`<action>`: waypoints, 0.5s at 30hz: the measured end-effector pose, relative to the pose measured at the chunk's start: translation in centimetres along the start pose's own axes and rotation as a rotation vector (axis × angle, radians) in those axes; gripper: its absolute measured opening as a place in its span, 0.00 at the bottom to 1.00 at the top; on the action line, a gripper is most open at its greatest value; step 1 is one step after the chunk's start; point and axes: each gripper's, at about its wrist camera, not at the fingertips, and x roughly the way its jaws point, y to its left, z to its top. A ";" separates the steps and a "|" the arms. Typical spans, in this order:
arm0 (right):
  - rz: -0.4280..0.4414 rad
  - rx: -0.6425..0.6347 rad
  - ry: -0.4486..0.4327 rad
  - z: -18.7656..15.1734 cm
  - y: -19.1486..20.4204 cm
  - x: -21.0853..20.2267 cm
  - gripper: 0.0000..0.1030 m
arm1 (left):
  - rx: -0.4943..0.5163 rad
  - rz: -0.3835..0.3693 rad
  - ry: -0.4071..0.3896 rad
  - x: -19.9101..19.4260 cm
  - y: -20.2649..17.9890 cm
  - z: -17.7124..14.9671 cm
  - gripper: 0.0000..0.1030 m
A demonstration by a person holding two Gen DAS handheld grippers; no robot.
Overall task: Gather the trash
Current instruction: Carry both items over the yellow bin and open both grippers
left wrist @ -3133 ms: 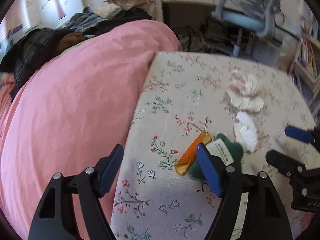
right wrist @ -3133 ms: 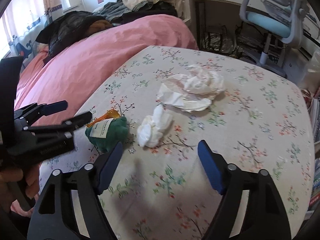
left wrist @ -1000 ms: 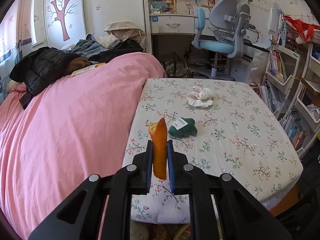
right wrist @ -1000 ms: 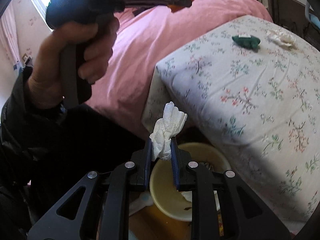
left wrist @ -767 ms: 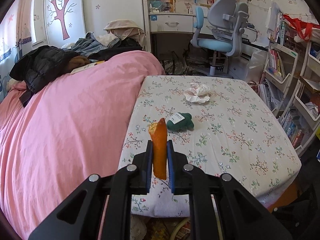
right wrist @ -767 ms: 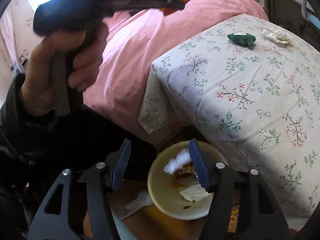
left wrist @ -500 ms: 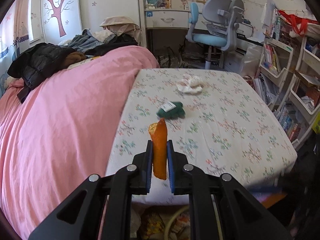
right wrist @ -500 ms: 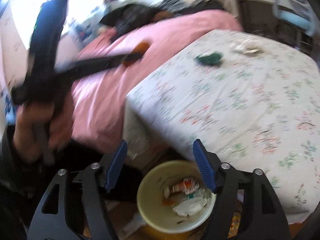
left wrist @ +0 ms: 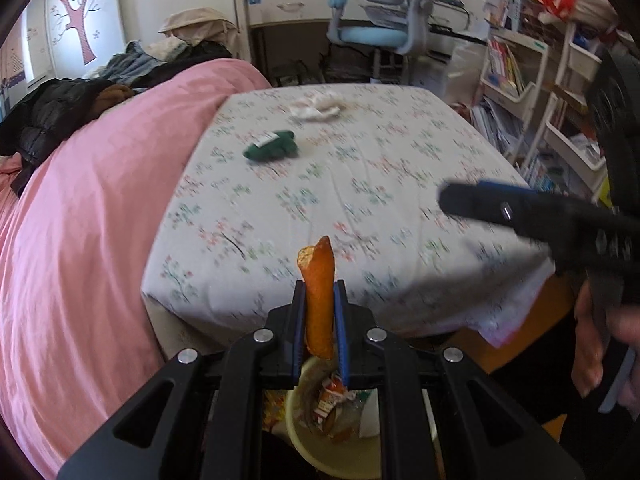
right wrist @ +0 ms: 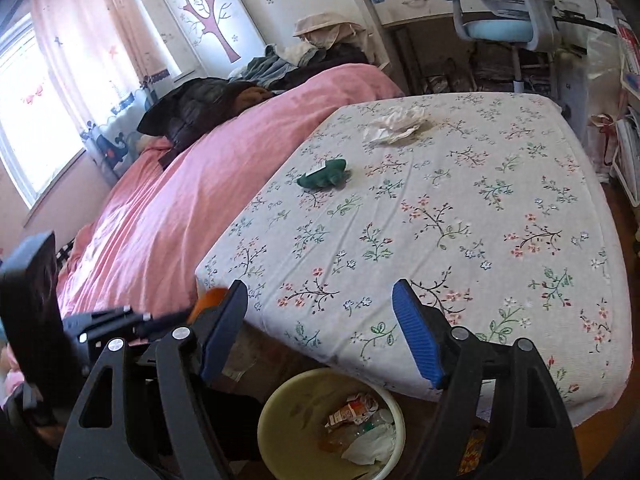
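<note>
My left gripper [left wrist: 319, 320] is shut on an orange peel strip [left wrist: 318, 292] and holds it above the yellow trash bin [left wrist: 296, 408] at the table's near edge. My right gripper [right wrist: 320, 332] is open and empty, above the same bin [right wrist: 276, 412], which holds wrappers and tissue. On the floral tablecloth [right wrist: 460, 208] lie a green wad with a white label [right wrist: 324, 174] and crumpled white tissues [right wrist: 394, 124]; both also show in the left wrist view, the wad [left wrist: 272, 150] and the tissues [left wrist: 316, 106].
A pink bed cover [right wrist: 192, 188] runs along the table's left side, with dark clothes [right wrist: 200, 106] piled on it. A blue desk chair [left wrist: 380, 28] and shelves [left wrist: 520, 76] stand at the back and right. The right gripper crosses the left wrist view [left wrist: 540, 216].
My right gripper opened and dropped the white tissue into the bin, then rose toward the table. My left gripper moved over the bin, still shut on the peel.
</note>
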 end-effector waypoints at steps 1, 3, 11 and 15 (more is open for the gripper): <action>-0.002 -0.001 -0.001 0.0 0.0 0.0 0.70 | 0.004 -0.004 0.007 0.0 -0.3 -0.3 0.14; -0.009 -0.006 -0.004 0.0 0.0 0.1 0.70 | 0.005 -0.011 0.017 -0.1 -0.6 -0.7 0.14; -0.027 -0.005 -0.007 -0.2 -0.4 0.3 0.72 | 0.019 -0.033 0.092 0.5 -1.7 -1.9 0.15; -0.040 -0.004 -0.008 -0.2 -0.5 0.3 0.75 | 0.035 -0.038 0.172 1.3 -2.3 -2.9 0.65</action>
